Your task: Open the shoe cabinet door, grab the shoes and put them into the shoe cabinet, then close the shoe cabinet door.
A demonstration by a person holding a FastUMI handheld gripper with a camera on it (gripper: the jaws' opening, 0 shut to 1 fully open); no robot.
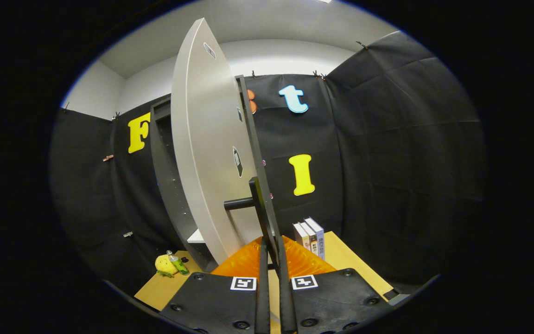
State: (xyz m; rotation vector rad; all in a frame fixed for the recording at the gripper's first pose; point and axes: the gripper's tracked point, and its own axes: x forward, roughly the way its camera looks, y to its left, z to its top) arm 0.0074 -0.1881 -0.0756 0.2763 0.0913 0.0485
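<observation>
1. Gripper first: fingers squeezed close together around the vertical bar of the black door handle, clamped on it.
2. The cabinet door stands swung open, edge-on just ahead of the fingers.
3. Behind it, the dark shoe cabinet; its contents can't be made out.
4. Beyond the fingers, three upright books on the wooden floor panel.
5. By the cabinet's base, a yellow plush toy with a small green bottle beside it.
</observation>
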